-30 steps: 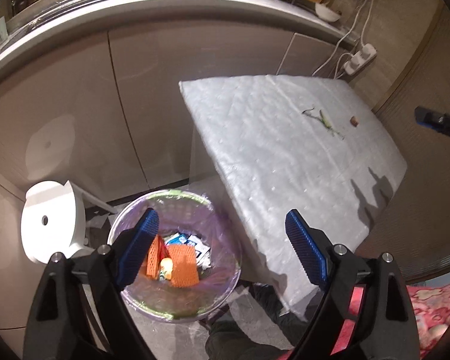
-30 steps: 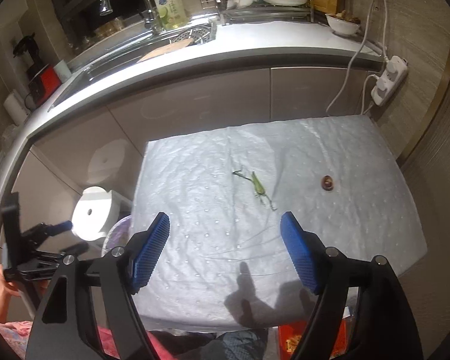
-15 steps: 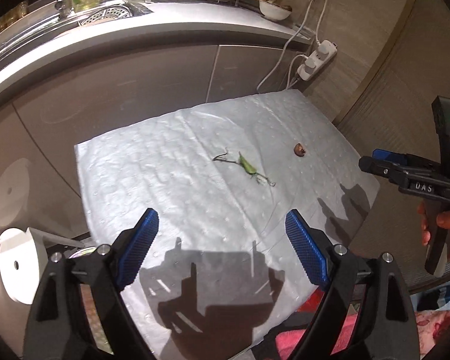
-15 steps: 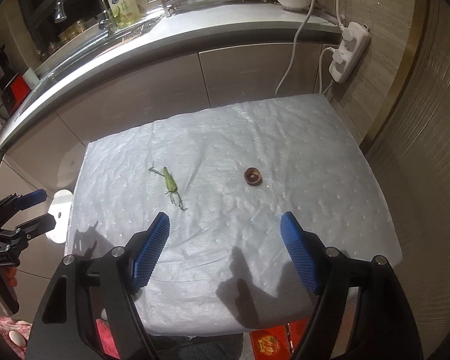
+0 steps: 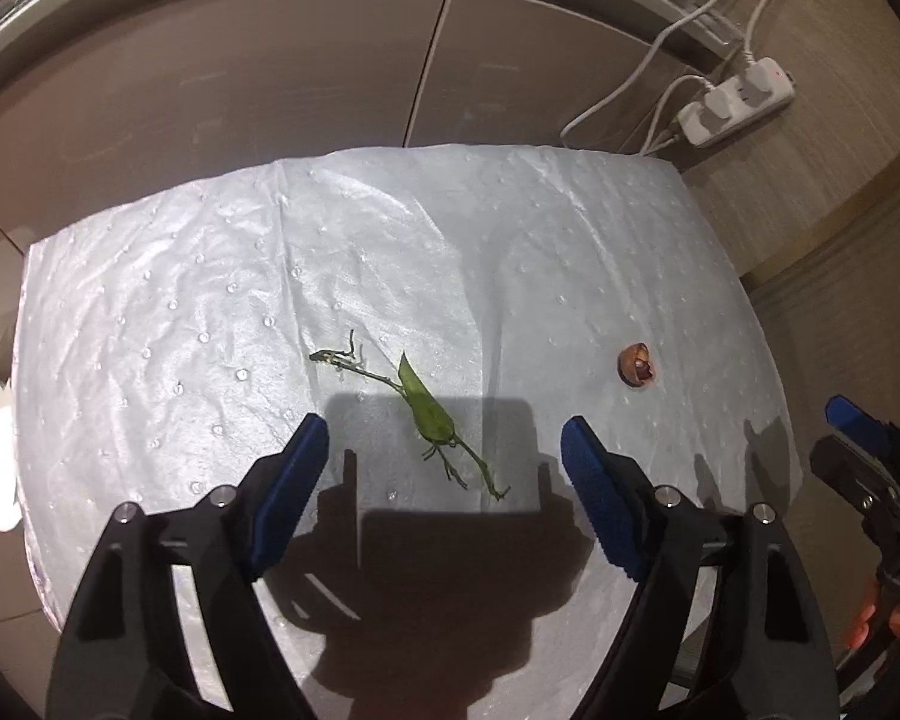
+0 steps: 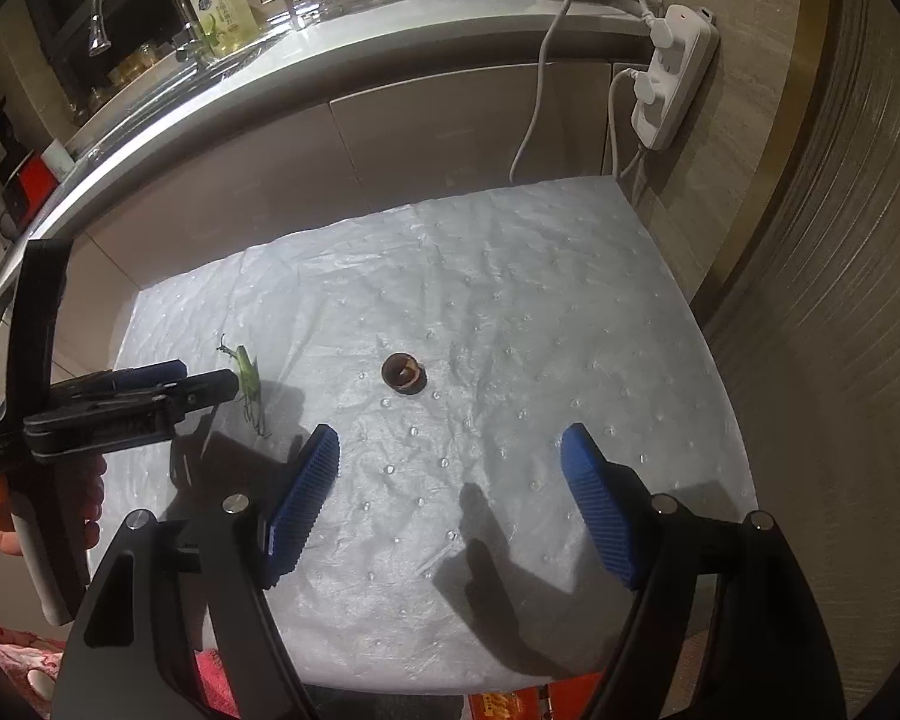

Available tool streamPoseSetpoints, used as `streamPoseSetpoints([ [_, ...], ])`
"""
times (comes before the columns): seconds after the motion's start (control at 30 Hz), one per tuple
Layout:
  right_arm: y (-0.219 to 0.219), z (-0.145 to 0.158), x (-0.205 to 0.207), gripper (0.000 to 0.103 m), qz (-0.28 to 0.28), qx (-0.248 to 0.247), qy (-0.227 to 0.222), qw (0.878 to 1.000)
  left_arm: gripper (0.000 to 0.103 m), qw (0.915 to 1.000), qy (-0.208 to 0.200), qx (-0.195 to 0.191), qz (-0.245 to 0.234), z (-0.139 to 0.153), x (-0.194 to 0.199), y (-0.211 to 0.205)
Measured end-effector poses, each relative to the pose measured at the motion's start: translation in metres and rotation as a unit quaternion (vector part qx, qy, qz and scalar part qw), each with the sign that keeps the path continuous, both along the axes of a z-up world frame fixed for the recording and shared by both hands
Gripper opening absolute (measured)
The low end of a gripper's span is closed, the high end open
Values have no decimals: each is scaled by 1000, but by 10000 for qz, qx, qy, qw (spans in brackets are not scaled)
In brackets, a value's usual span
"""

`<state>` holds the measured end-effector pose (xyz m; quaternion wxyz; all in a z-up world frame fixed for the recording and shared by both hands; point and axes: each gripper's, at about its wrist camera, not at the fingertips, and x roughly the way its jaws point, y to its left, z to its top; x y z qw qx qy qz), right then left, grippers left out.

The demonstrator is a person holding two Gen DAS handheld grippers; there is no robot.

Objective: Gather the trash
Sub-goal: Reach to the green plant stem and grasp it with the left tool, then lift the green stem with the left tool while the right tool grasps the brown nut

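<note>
Trash: leafy green sprig (image 5: 427, 414) flat on white padded sheet (image 5: 210, 300), ahead of left gripper (image 5: 444, 456); jaws apart, just been closing, nothing between. Nutshell (image 6: 403, 373) far of right gripper (image 6: 450, 468), jaws apart, empty. Risks: thin stem slips pads; pads snag sheet.

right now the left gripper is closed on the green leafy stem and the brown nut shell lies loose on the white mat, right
Not quite. The left gripper is open, above the green leafy stem, not gripping it, as the left wrist view shows. The brown nut shell does lie loose on the white mat.
</note>
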<state>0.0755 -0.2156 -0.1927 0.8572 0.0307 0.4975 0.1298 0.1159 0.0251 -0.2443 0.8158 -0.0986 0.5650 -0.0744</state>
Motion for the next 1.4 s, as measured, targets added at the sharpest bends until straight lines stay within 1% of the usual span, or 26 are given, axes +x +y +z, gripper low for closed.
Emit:
streamPoseSetpoints([
  [0.07, -1, -5, 6, 76, 59, 28, 4, 10000, 69, 9994, 234, -93, 249, -9, 8, 3],
  [0.17, -1, -12, 12, 76, 117, 110, 13, 9999, 67, 9975, 436, -183, 533, -16, 14, 5],
  [0.23, -1, -16, 16, 76, 142, 144, 17, 9998, 62, 9969, 482, -171, 596, -19, 17, 4],
  [0.27, 0, -18, 17, 76, 156, 163, 24, 9997, 57, 9968, 508, -165, 603, -20, 18, 3],
  [0.33, 0, -22, 20, 76, 170, 200, 44, 9996, 56, 9960, 603, -166, 645, -24, 20, 1],
  [0.43, 1, -26, 22, 76, 183, 230, 70, 9995, 51, 9962, 562, -136, 653, -21, 20, -2],
  [0.5, 1, -28, 23, 76, 190, 236, 85, 9995, 39, 9963, 549, -105, 649, -21, 19, -2],
  [0.53, 2, -29, 23, 76, 196, 231, 90, 9995, 32, 9964, 550, -160, 632, -21, 19, -2],
  [0.57, 2, -30, 23, 76, 208, 224, 88, 9995, 19, 9961, 594, -227, 611, -23, 20, -3],
  [0.6, 3, -30, 23, 76, 222, 210, 89, 9995, 15, 9957, 629, -243, 630, -25, 20, -2],
  [0.63, 3, -32, 25, 76, 245, 188, 97, 9995, 14, 9957, 592, -256, 672, -25, 18, -1],
  [0.7, 4, -33, 26, 76, 292, 145, 94, 9994, 9, 9956, 589, -274, 672, -26, 17, -2],
  [0.8, 6, -34, 28, 76, 371, 114, 89, 9992, 6, 9969, 510, -220, 551, -26, 13, -2],
  [0.87, 8, -36, 31, 76, 441, 136, 66, 9989, 6, 9971, 494, -220, 532, -24, 11, -2],
  [0.93, 12, -38, 35, 76, 583, 214, 16, 9981, 6, 9972, 445, -275, 527, -16, 7, 3],
  [1.03, 21, -44, 41, 76, 800, 268, -66, 9964, 6, 9984, 264, -276, 426, 5, -4, 10],
  [1.07, 24, -47, 44, 71, 876, 262, -104, 9958, 6, 9987, 176, -274, 386, 14, -9, 13],
  [1.13, 32, -54, 49, 63, 1046, 212, -102, 9942, 6, 9991, 48, -239, 358, 28, -18, 18],
  [1.27, 46, -65, 54, 56, 1256, -9, -128, 9920, 6, 9988, -158, -262, 395, 51, -35, 29],
  [1.3, 49, -68, 55, 54, 1290, -63, -129, 9915, 6, 9986, -192, -257, 423, 55, -39, 32],
  [1.37, 52, -72, 58, 49, 1342, -123, -110, 9908, 6, 9982, -250, -259, 482, 61, -47, 38],
  [1.4, 53, -73, 58, 48, 1351, -150, -106, 9907, 6, 9980, -269, -251, 516, 63, -50, 42],
])
